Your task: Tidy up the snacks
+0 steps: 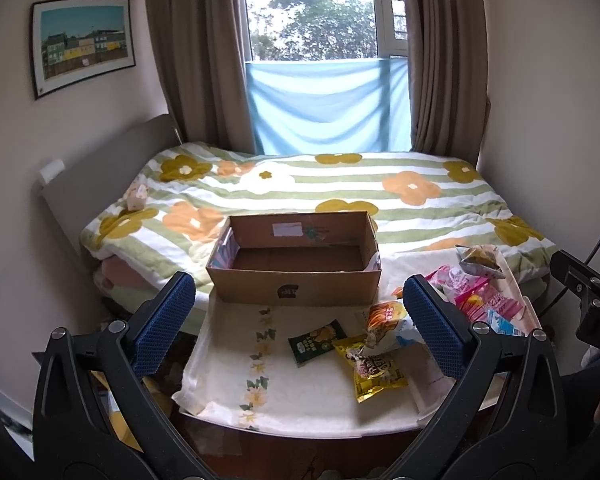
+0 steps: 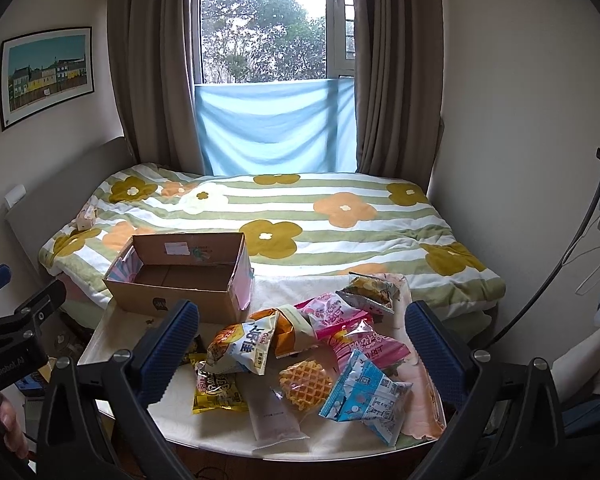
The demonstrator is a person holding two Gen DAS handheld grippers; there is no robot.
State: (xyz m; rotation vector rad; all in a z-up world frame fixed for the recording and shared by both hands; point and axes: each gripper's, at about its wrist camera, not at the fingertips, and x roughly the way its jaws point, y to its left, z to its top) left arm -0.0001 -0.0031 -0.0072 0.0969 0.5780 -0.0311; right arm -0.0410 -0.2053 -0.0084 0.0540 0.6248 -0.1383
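Left wrist view: the left claw [image 1: 300, 326] is spread wide and holds nothing. Straight ahead of it an empty cardboard box [image 1: 296, 264] sits at the far edge of the desk [image 1: 300, 412], against the bed [image 1: 340, 196]. Between its fingers lie a dark green packet [image 1: 317, 341] and a yellow packet [image 1: 374, 372].

Right wrist view: the right claw [image 2: 302, 350] is also wide open and empty. The snack pile [image 2: 320, 344] lies between its fingers, a waffle [image 2: 306, 385] and a blue packet [image 2: 364, 398] nearest. The box is ahead to its left.
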